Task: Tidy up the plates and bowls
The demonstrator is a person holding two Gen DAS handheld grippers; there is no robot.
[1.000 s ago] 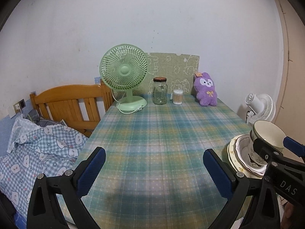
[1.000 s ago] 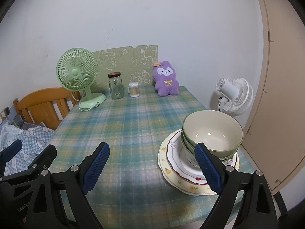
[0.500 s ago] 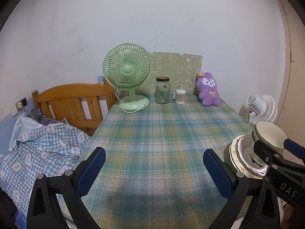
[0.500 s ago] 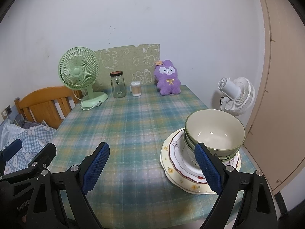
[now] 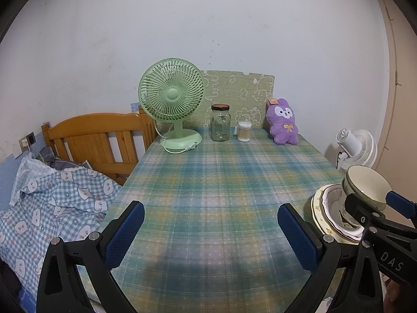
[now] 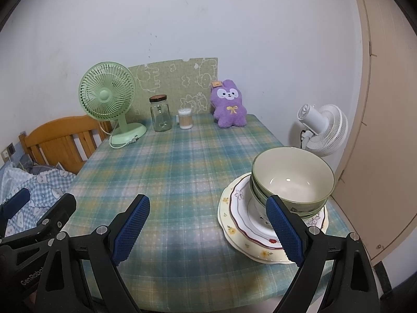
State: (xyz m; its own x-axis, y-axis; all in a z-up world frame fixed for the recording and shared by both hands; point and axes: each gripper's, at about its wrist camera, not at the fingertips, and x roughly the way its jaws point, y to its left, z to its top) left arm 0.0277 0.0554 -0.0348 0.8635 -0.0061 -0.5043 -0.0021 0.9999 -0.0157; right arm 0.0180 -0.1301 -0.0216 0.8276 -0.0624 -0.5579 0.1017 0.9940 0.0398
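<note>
I'm seeing the mid tablecloth [image 6: 182, 172] lying bare from the near edge to the back row, so there's open passage w/ nothing in front of either gripper. Blocking the back edge: green fan [image 5: 172, 96], glass jar [image 5: 220, 123], cotton-swab tub [image 5: 244, 131], purple plush [image 5: 282, 121]. On the right near corner the stacked bowls [image 6: 293, 180] on plates [image 6: 250, 221] are taking up room, w/ the white fan [image 6: 322, 129] & wall just beyond.

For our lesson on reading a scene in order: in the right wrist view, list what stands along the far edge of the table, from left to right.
Green fan → glass jar → cotton swab container → purple plush bunny.
</note>
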